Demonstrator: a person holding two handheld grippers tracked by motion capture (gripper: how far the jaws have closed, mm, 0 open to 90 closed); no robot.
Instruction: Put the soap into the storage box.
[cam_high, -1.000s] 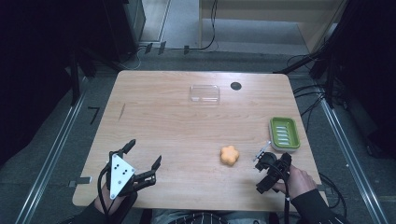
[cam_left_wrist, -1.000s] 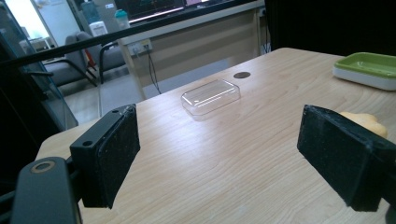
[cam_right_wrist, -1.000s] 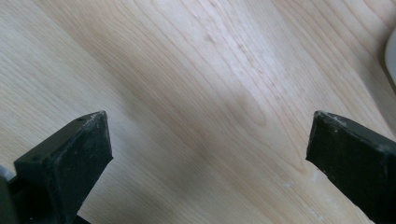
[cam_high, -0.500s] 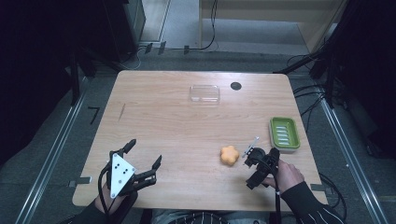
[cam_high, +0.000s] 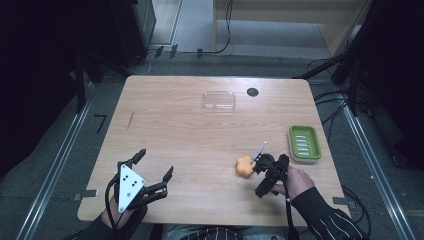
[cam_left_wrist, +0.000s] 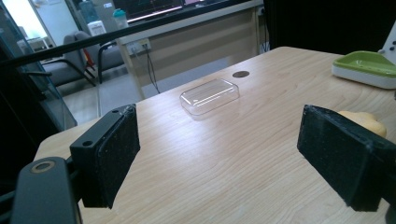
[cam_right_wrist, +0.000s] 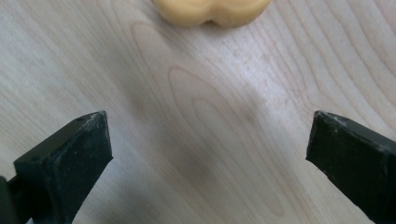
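An orange lumpy piece (cam_high: 244, 166) lies on the wooden table (cam_high: 190, 135), right of the middle near the front. My right gripper (cam_high: 258, 165) hovers just beside it on its right, tilted down at the tabletop, jaws wide open and empty; in the right gripper view the orange piece (cam_right_wrist: 212, 10) lies just beyond the jaws at the top edge. My left gripper (cam_high: 156, 164) rests open and empty over the front left corner. Past its right jaw the orange piece (cam_left_wrist: 364, 120) shows in the left gripper view.
A clear plastic lid or tray (cam_high: 219, 100) lies at the back middle beside a dark round hole (cam_high: 252, 92). A green soap dish (cam_high: 304, 143) stands near the right edge. The clear tray (cam_left_wrist: 210, 95) and green dish (cam_left_wrist: 366, 67) also appear in the left gripper view.
My right gripper has moved left from beside the green dish to the orange piece and tipped downward. The left gripper has stayed put.
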